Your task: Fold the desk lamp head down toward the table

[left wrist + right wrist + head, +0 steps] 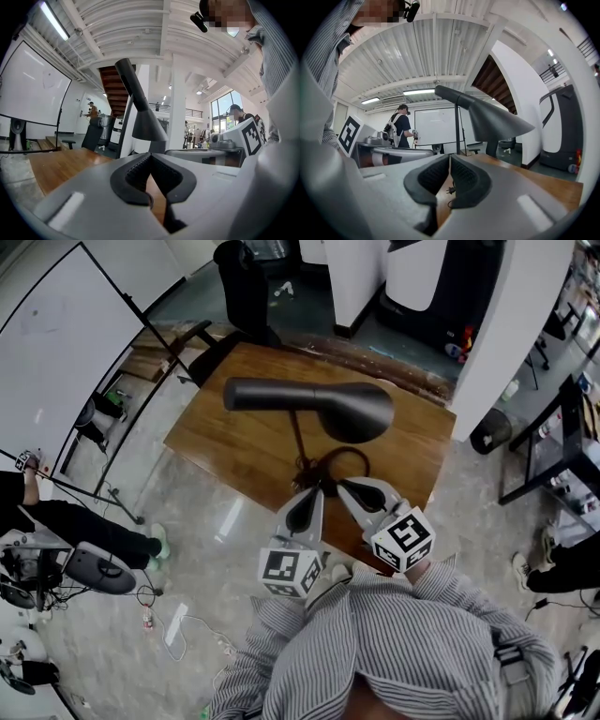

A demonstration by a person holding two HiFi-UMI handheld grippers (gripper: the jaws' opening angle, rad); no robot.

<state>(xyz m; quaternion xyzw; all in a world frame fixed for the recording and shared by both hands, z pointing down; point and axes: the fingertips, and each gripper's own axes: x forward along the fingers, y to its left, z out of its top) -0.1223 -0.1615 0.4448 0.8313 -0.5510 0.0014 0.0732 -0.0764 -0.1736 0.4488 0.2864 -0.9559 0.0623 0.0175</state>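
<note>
The desk lamp stands on the wooden table (216,442). Its dark grey cone head (314,407) lies level on top of a thin stem (300,444), and a black cord (336,463) coils by the base. My left gripper (315,489) and right gripper (341,486) hover side by side at the table's near edge, just short of the cord. Both are shut and hold nothing. In the left gripper view (150,155) the lamp head (148,125) rises ahead, apart from the jaws. The right gripper view (449,157) shows the head (497,119), the stem (457,131) and a plug (451,190) on the table.
A black chair (246,287) stands beyond the table's far edge. A whiteboard on a stand (56,343) is at the left and a white pillar (511,324) with a black bin (492,430) at the right. Another person (400,129) stands by a whiteboard.
</note>
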